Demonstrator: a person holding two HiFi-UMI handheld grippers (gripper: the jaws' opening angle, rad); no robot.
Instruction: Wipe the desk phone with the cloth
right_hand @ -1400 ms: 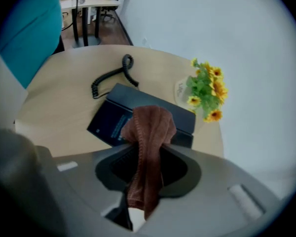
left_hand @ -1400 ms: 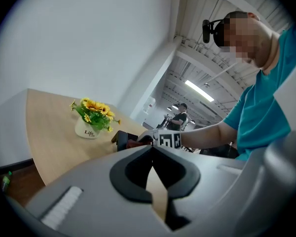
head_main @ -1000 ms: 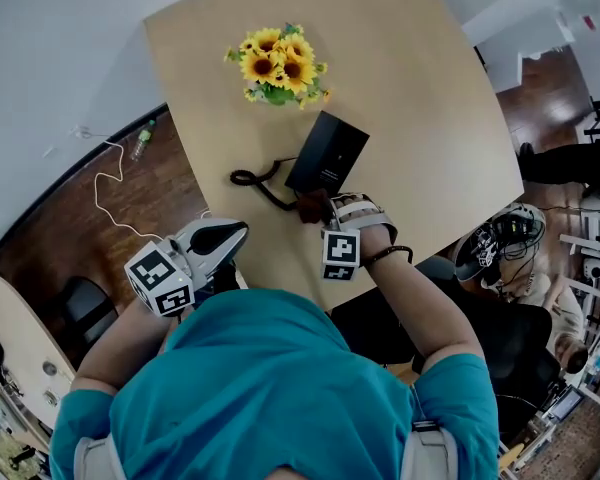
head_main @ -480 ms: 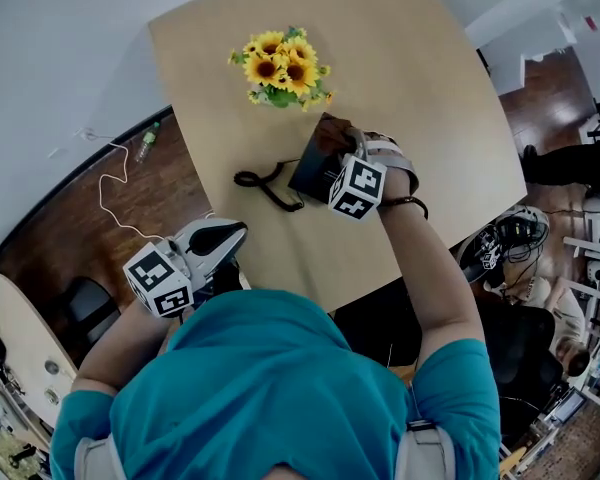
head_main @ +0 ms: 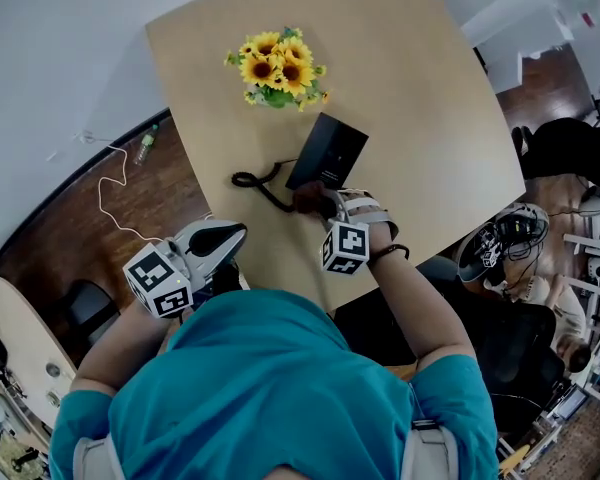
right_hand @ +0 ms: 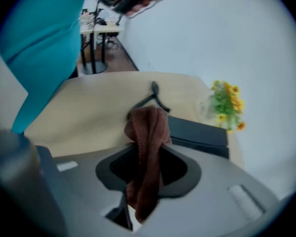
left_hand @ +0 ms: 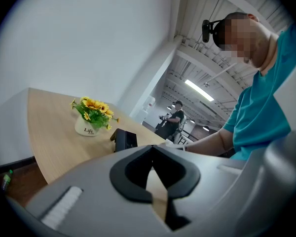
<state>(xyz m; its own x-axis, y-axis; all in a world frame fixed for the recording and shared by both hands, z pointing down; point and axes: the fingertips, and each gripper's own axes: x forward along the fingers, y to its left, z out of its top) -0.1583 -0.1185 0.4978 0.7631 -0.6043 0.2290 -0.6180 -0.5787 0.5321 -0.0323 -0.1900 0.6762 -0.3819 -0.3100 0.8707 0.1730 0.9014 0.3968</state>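
Cloth [right_hand: 147,137] pinched in right gripper [head_main: 325,206], at desk phone [head_main: 327,150] near edge; left gripper [head_main: 230,234] closed, well apart

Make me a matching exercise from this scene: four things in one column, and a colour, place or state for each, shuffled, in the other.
Column 1
1. cloth
2. desk phone
3. sunflowers
4. left gripper

Column 2
A. black, on the table
B. shut, nothing between its jaws
C. brown, clamped in the right gripper
D. yellow, in a white pot

Pairs: 1-C, 2-A, 3-D, 4-B
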